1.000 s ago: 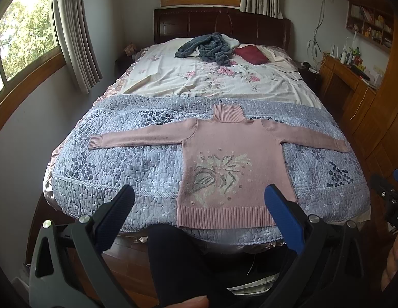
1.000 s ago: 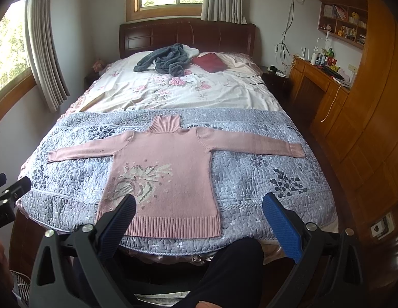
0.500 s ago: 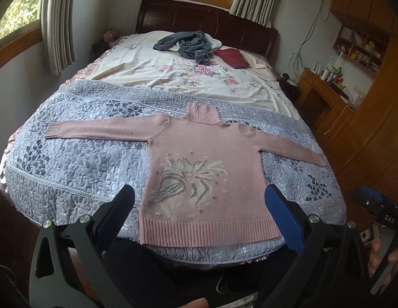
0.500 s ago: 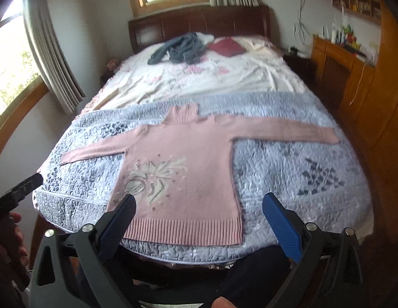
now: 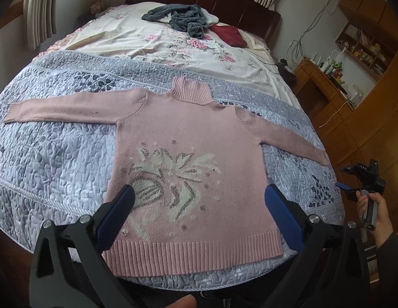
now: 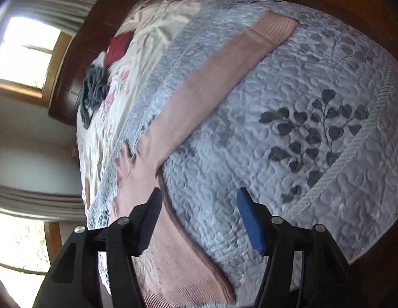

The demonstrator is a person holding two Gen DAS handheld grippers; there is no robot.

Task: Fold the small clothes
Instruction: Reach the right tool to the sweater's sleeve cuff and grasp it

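Pink sweater lying flat, both grippers empty

Pink knit is spreading across the foot of the bed: the sweater (image 5: 188, 159) is lying face up on the grey quilt (image 5: 58, 159), sleeves stretched out to either side, collar pointing toward the headboard, ribbed hem near the bed's edge closest to you. You are holding the left gripper (image 5: 199, 205) over the lower body of the sweater, its fingers (image 5: 117, 213) standing wide apart and gripping nothing; whether they are touching the knit cannot be told. Your right hand (image 5: 376, 220) is showing at the right edge of the left wrist view, wrapped around the handle of the other tool, off the bed's side. In the right wrist view, which is tilted and blurred, the right gripper (image 6: 199, 220) is hanging above the sweater's side edge below the armpit, one finger over the knit and one over bare quilt, also wide and empty. The right sleeve (image 6: 217, 87) is running away from it to its cuff. Farther up the bed, a grey garment (image 5: 183, 19) and a red cloth (image 5: 231, 34) are lying on the floral sheet (image 5: 152, 43).
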